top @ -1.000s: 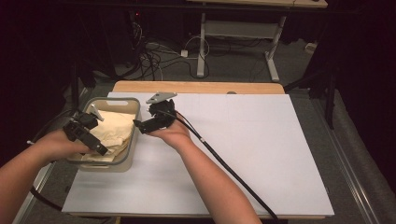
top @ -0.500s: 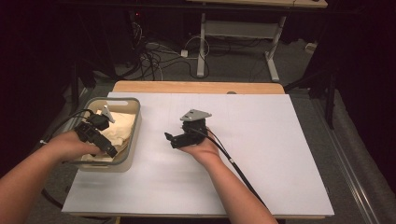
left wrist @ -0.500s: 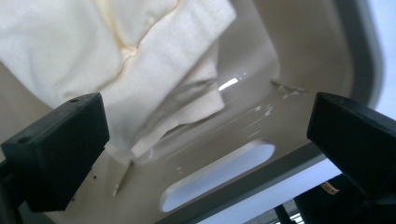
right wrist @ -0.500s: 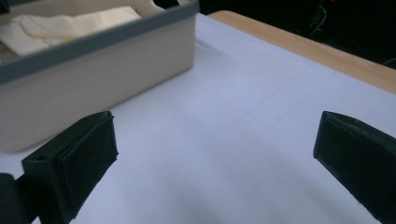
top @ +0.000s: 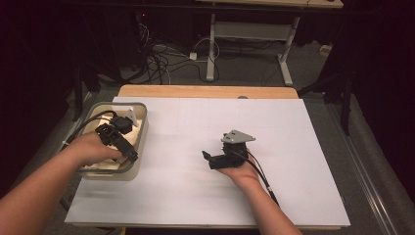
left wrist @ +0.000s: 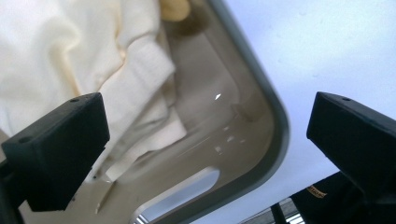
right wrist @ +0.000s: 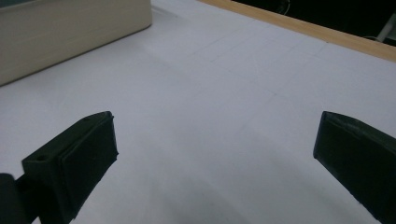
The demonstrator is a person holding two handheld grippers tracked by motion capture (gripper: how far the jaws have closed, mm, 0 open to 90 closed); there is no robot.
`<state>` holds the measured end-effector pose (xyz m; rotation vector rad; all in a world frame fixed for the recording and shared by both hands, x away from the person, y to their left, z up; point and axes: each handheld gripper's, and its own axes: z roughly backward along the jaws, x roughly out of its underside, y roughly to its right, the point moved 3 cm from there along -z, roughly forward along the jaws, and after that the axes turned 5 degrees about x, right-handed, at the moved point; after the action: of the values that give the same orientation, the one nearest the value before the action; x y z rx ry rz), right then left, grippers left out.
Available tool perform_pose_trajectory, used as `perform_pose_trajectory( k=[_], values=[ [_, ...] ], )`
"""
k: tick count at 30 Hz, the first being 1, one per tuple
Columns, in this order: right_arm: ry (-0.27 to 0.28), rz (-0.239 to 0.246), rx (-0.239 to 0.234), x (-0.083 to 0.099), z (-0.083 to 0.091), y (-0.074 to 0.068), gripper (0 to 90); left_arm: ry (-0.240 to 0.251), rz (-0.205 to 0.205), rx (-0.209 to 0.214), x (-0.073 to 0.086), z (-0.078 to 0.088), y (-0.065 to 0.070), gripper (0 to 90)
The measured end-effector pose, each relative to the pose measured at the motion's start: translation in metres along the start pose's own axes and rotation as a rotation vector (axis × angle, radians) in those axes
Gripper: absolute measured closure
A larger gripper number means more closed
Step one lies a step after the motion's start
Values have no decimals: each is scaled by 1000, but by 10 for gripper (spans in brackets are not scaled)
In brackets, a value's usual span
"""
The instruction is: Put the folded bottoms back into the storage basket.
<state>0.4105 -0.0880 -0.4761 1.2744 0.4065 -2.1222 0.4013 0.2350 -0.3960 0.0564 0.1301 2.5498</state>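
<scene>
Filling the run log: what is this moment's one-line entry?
left tongs: open over cloth in bin | right tongs: open, empty, above white table

A crumpled cream cloth [left wrist: 93, 65] lies heaped inside the beige bin [top: 138, 147], bunched against the wall away from its rounded corner. The bin stands upright at the left edge of the white tabletop [top: 293, 147], its grey-rimmed top open.
</scene>
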Motion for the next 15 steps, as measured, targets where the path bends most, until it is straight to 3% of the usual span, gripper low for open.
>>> perform_pose_trajectory(
  k=[15],
  values=[
    [9,-63,50,45,49,28,1,-25,-76,-26,-23,-5,29,0]
  ],
)
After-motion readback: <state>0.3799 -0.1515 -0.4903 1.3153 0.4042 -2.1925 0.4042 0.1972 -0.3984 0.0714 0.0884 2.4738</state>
